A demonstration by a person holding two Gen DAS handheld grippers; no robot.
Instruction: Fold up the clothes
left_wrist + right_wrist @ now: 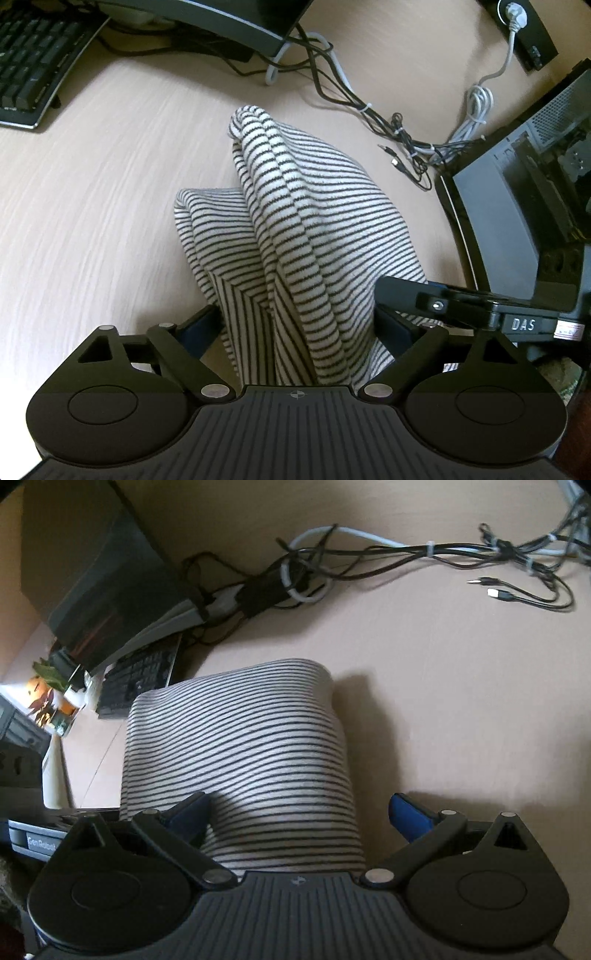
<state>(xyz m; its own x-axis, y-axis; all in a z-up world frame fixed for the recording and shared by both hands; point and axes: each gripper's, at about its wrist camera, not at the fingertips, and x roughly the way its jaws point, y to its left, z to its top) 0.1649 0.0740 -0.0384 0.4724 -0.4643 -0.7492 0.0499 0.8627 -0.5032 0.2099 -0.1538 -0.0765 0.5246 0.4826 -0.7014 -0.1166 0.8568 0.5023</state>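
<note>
1. While the striped garment (295, 221) lies bunched on the tabletop (92, 184), the left claw (303, 325) stands wide astride its near end, one blue pad on each side of the thick roll; whether either pad touches the cloth cannot be made out.
2. The garment's long axis runs straight away from the left claw, from between its jaws toward the cables (369, 110) at the far side, with a lower, flatter layer spilling out to the left of the main roll.
3. From the right wrist view, the right claw (303, 816) is also spread wide, and the garment (240, 746) runs away from it as a smooth, rounded fold.
4. The right claw sits off-centre: its left pad overlaps the cloth, while its right pad hangs over bare tabletop (461, 701), just clear of the fold's edge.
5. Both claws straddle the same bundle and neither seems nearer; judged from this, any next grip turns on closing across the roll's width rather than along it.
6. The near end of the garment is cut off beneath each claw's body, so its hem, sleeves and true shape stay hidden.
7. A second gripper's dark arm (461, 306) crosses the right of the left view, covering part of the cloth.
8. How many layers the fold holds cannot be told.
</note>
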